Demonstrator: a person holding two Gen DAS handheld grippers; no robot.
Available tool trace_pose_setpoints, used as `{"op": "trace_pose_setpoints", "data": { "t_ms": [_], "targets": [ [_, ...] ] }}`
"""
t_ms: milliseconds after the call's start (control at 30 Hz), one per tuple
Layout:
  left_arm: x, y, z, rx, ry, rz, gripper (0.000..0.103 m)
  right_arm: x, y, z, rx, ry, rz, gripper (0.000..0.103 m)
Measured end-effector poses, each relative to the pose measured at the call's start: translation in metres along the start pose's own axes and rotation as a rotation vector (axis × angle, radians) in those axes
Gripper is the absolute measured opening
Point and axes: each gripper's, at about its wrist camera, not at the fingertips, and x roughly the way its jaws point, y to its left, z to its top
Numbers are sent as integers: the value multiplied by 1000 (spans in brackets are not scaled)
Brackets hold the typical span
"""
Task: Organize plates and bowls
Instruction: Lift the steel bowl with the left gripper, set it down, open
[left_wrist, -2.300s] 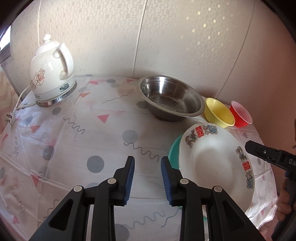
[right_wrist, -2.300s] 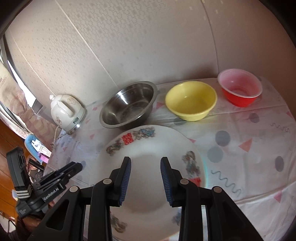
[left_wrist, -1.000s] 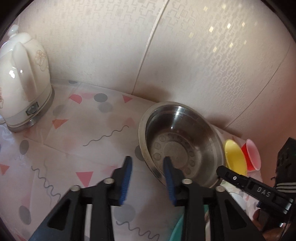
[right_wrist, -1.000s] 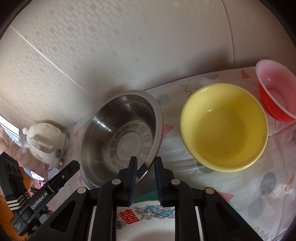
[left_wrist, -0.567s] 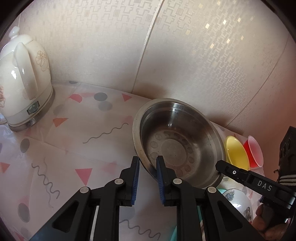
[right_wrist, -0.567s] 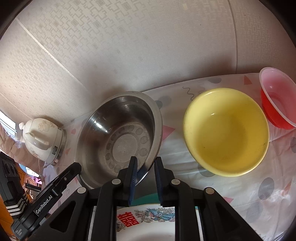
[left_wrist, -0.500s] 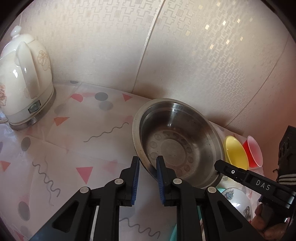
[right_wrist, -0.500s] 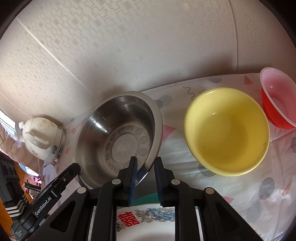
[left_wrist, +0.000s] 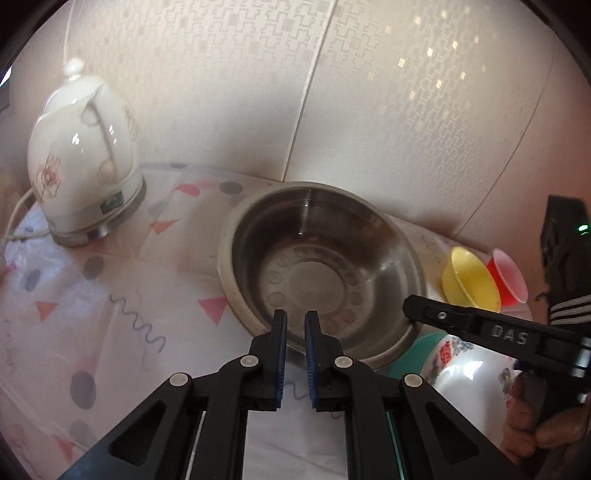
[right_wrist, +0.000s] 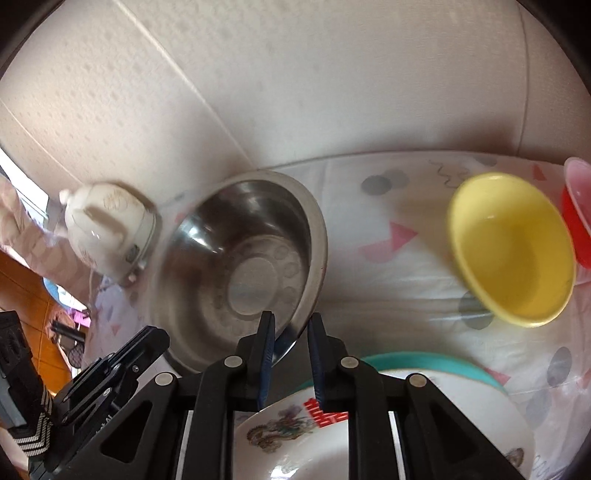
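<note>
- the left hand-held gripper (left_wrist: 295, 325) has just been closing; its blue pads now clamp the near rim of the stainless steel bowl (left_wrist: 317, 266).
- the right hand-held gripper (right_wrist: 290, 334) pinches the same bowl's rim on the side nearest the plates, jaws nearly together with the rim between them.
- the steel bowl sits toward the back edge of the bench (left_wrist: 110, 295), which is covered in a patterned plastic cloth.
- a yellow bowl (right_wrist: 513, 247) and a red bowl (right_wrist: 580, 218) stand near the back right corner, side by side.
- a white decorated plate (right_wrist: 332, 435) lies on a teal plate (right_wrist: 424, 360) at the front right.
- a white electric kettle (left_wrist: 81, 162) stands at the back left corner.
</note>
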Motion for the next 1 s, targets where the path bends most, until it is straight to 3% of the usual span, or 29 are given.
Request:
{"op": "trace_pose_setpoints", "data": {
  "t_ms": [200,300,367,500,633,1000],
  "targets": [
    [-20,33,0,-137,-43,-2,13,-3,2,2,-27,-10,-32,16],
    [-16,49,4,-193,-30,11,30,-4,2,3,-28,-12,-31,16],
    [-10,61,6,-249,-8,-20,44,-3,3,2,-31,-11,-31,16],
    [4,62,12,-238,22,-36,42,1,7,-1,-35,-8,-32,16],
    [14,50,11,-155,40,-8,18,5,11,0,-51,-7,-34,16],
    [-19,54,-16,-146,6,45,19,-1,29,-20,-108,7,5,17]
  ]
}}
